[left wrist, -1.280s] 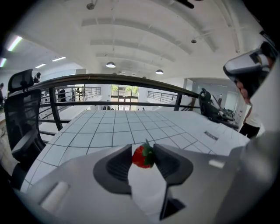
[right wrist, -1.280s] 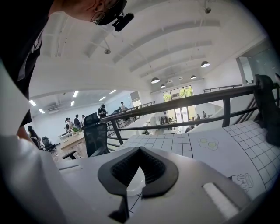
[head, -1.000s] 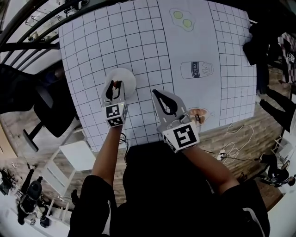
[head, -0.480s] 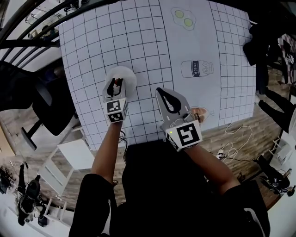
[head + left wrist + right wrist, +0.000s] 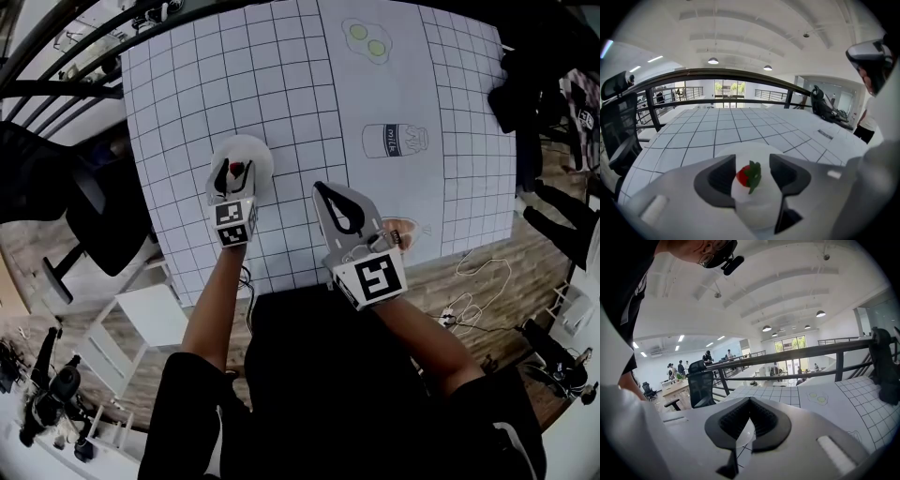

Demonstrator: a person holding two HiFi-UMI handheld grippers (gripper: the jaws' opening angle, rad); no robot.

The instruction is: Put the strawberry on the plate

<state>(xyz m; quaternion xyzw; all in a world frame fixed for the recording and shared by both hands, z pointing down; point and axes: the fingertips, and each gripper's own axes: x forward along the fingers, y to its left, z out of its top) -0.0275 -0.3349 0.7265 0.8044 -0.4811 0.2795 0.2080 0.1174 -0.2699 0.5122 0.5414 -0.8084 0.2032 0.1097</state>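
Left hand-held gripper (image 5: 752, 165), jaws just opened and released, straddles the strawberry (image 5: 747, 176) on the white plate (image 5: 754, 208) at twelve o'clock; right hand-held gripper (image 5: 736, 446) clenched empty.

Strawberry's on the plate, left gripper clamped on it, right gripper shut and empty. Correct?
One thing is off: the left gripper is not clamped. The left gripper view shows its jaws apart, having just been opening, with the strawberry lying loose between them on the plate. The rest holds: the right gripper is shut and empty.
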